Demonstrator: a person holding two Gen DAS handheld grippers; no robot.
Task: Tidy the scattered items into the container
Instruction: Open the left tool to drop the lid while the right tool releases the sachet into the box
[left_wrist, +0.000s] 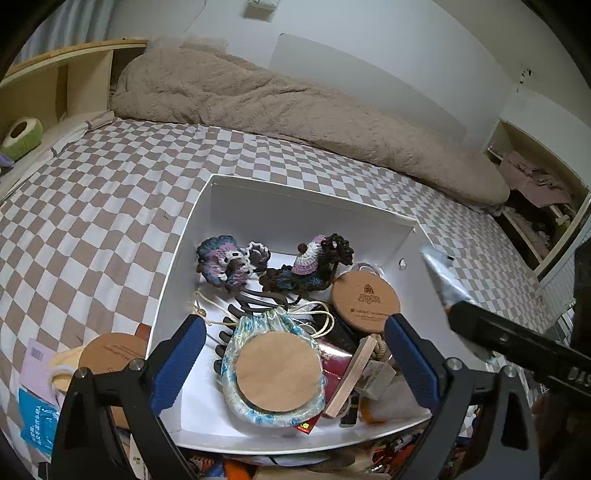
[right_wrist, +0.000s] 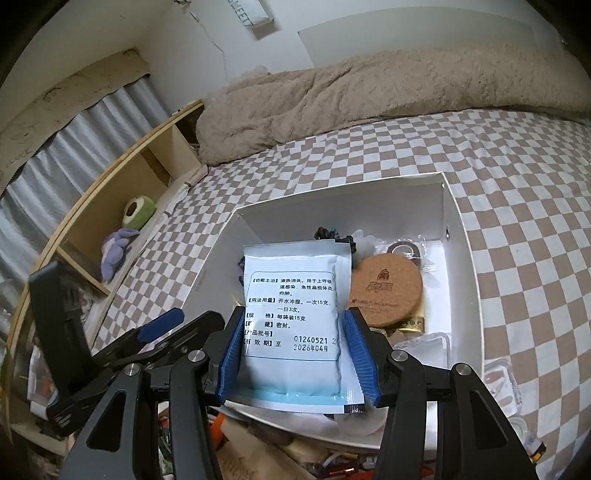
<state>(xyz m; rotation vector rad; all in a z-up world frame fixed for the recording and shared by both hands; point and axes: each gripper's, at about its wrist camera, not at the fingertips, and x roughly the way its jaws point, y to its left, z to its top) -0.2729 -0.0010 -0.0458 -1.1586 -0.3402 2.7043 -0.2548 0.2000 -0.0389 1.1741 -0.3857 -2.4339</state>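
A white open box (left_wrist: 177, 258) sits on the checkered bed and holds crochet pieces (left_wrist: 225, 262), cork coasters (left_wrist: 365, 304), a round wooden lid in a plastic pouch (left_wrist: 279, 373) and other small items. My left gripper (left_wrist: 295, 354) is open and empty above the box's near side. My right gripper (right_wrist: 291, 350) is shut on a white medicine sachet (right_wrist: 295, 317) with Chinese print, held over the box (right_wrist: 461, 236). The sachet and right gripper also show at the right of the left wrist view (left_wrist: 443, 280).
Loose items lie outside the box: a cork coaster (left_wrist: 110, 354), a blue packet (left_wrist: 37, 421) and a pink card (left_wrist: 35, 365) at its left, clutter (right_wrist: 295, 458) at its near edge. A beige blanket (left_wrist: 258, 99) lies at the back. Wooden shelves (right_wrist: 122, 206) flank the bed.
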